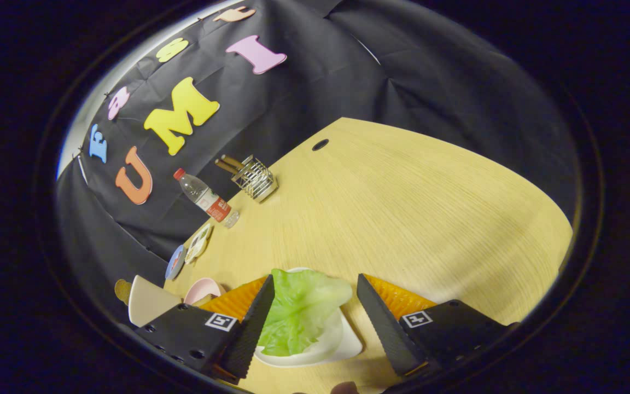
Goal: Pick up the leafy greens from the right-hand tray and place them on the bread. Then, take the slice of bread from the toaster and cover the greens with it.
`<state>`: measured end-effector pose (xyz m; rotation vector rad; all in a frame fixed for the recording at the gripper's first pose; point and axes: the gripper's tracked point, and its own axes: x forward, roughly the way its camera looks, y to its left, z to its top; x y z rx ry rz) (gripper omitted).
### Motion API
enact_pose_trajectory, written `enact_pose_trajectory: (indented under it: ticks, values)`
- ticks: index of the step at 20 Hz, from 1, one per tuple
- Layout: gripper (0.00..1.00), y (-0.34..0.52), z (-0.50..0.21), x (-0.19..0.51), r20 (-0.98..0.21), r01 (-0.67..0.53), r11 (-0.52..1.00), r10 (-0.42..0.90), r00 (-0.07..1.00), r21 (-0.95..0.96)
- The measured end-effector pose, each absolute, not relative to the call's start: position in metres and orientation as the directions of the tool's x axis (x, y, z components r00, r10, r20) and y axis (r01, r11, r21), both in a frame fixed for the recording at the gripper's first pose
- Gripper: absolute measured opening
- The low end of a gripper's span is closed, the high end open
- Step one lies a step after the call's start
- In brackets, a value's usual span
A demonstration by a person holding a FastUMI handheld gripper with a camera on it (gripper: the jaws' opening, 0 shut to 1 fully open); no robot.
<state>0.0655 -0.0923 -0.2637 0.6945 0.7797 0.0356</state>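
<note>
Gripper view: gripper open astride leafy greens; bottle label unreadable.

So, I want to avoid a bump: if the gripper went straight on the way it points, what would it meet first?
Probably the lettuce leaf on the white tray, lying between the open fingers of the gripper. Beyond it, bare wooden table. Height above the leaf is unclear.

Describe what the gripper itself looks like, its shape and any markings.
The gripper has two wedge-shaped fingers with ribbed inner faces, tapering to points. Each sits on a dark block body with small round holes, and each block carries a square black-and-white tag.
</note>
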Motion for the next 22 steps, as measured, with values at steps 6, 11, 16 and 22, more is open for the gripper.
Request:
enact_pose_trajectory:
  ticks: [6, 11, 16, 22]
  values:
    - [0.32, -0.098, -0.275, 0.068, -0.657, 0.234, 0.782, 0.276, 0.702, 0.578]
    - [0.0, -0.105, -0.276, 0.079, -0.642, 0.218, 0.792, 0.263, 0.721, 0.57]
    - [0.0, -0.099, -0.241, 0.068, -0.597, 0.164, 0.799, 0.278, 0.753, 0.579]
    - [0.0, -0.067, -0.167, 0.06, -0.469, 0.076, 0.744, 0.335, 0.818, 0.663]
